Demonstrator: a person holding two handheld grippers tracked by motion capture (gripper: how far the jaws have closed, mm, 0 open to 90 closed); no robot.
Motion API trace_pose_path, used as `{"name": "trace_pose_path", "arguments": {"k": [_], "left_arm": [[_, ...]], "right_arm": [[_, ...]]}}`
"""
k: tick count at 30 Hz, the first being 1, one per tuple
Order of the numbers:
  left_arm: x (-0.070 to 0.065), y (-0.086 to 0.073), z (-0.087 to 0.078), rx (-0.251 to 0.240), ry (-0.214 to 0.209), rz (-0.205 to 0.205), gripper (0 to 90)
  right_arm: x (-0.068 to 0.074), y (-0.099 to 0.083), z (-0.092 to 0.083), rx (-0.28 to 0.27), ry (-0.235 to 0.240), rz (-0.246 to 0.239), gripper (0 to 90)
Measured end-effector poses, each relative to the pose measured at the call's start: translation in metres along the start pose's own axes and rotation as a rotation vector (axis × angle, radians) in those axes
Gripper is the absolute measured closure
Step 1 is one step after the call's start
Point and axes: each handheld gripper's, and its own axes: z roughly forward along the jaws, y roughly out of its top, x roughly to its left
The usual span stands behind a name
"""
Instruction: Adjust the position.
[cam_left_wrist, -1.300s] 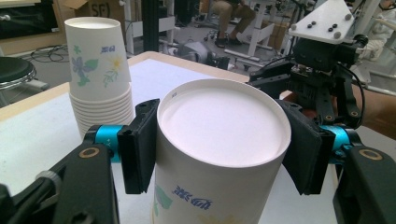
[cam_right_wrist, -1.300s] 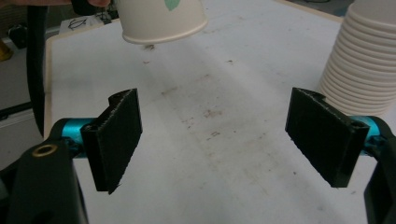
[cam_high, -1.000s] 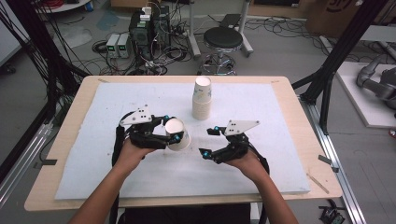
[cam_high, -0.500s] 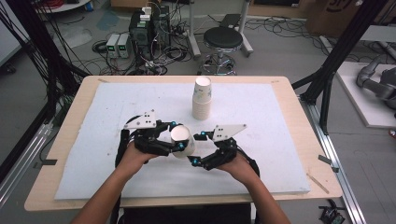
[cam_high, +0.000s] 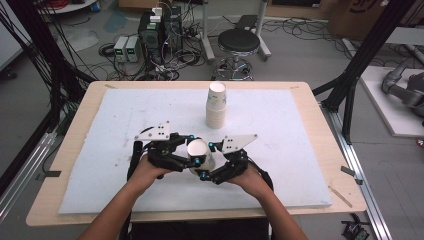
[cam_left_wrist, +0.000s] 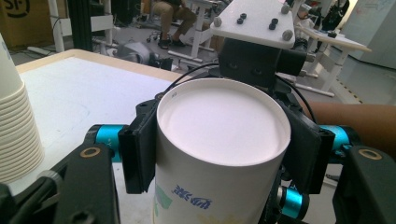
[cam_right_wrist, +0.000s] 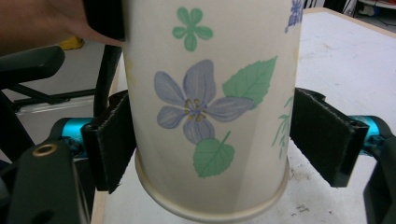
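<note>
High view: right gripper (cam_high: 206, 161) has moved in, closing around the cup (cam_high: 199, 154) left gripper (cam_high: 186, 156) clamps.

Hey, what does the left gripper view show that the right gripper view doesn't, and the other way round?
Left gripper view: the cup seen at its plain white end, the stack at the edge, a grey plate behind, and the left gripper with its jaws pressed on the cup.
Right gripper view: the flower print and the rim. The right gripper has its jaws, just closing, either side of the cup, one pad apart from it.
Both: the same cup, above the white mat.
</note>
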Motion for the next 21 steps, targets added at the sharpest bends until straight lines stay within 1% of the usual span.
{"name": "trace_pose_path", "arguments": {"k": [1, 2, 3, 5, 6, 7, 8, 10, 11, 12, 13, 14, 16, 17, 18, 19, 20, 21], "left_arm": [[0.000, 0.000, 0.000, -0.008, -0.002, -0.004, 35.7], [0.001, 0.000, 0.000, -0.009, -0.006, -0.004, 35.7], [0.002, 0.000, 0.000, -0.014, -0.010, -0.006, 35.7], [0.002, 0.000, 0.001, -0.015, -0.013, -0.005, 35.8], [0.002, 0.001, 0.001, -0.012, -0.013, 0.000, 35.8], [0.002, 0.001, 0.002, -0.010, -0.015, -0.002, 35.8], [0.002, 0.001, 0.002, -0.004, -0.017, 0.002, 35.6], [0.002, 0.002, 0.002, 0.005, -0.019, 0.012, 35.4], [0.001, 0.003, 0.002, 0.007, -0.009, 0.029, 27.9], [0.000, 0.004, 0.003, 0.011, 0.018, 0.028, 18.5], [0.000, 0.006, 0.002, 0.026, 0.041, 0.020, 18.5], [0.001, 0.007, 0.002, 0.033, 0.045, 0.014, 12.6], [0.002, 0.009, -0.001, 0.039, 0.042, 0.021, 12.6], [0.003, 0.010, -0.002, 0.049, 0.041, 0.025, 12.6], [0.003, 0.011, -0.002, 0.054, 0.041, 0.027, 12.6], [0.004, 0.012, -0.003, 0.068, 0.045, 0.032, 12.6], [0.004, 0.013, -0.003, 0.078, 0.042, 0.033, 12.6], [0.005, 0.014, -0.004, 0.099, 0.030, 0.036, 12.6]], "right_arm": [[0.000, 0.000, -0.001, -0.003, 0.006, 0.001, 22.7], [0.000, 0.000, -0.002, -0.007, 0.013, -0.008, 26.4], [0.000, 0.000, -0.003, -0.013, 0.015, -0.019, 27.3], [0.001, 0.000, -0.004, -0.013, 0.018, -0.016, 29.9], [0.000, -0.001, -0.005, -0.014, 0.017, -0.014, 31.9], [0.000, -0.001, -0.005, -0.014, 0.017, -0.014, 31.9], [0.000, -0.001, -0.006, -0.014, 0.016, -0.018, 34.4], [0.000, -0.001, -0.007, -0.013, 0.017, -0.021, 35.0], [0.000, -0.001, -0.009, -0.004, 0.018, -0.015, 35.4], [0.000, -0.001, -0.010, 0.003, 0.016, -0.021, 35.6], [0.000, -0.001, -0.010, 0.003, 0.016, -0.021, 35.6], [-0.001, 0.000, -0.013, 0.026, 0.008, -0.020, 36.0], [-0.004, 0.000, -0.017, 0.056, -0.009, -0.024, 36.1], [-0.004, 0.000, -0.017, 0.056, -0.009, -0.024, 36.1], [-0.005, 0.001, -0.019, 0.072, -0.014, -0.018, 36.1], [-0.006, 0.001, -0.021, 0.086, -0.021, -0.016, 36.1], [-0.007, 0.003, -0.026, 0.117, -0.032, -0.018, 36.1], [-0.008, 0.003, -0.028, 0.133, -0.034, -0.024, 36.0]]}}
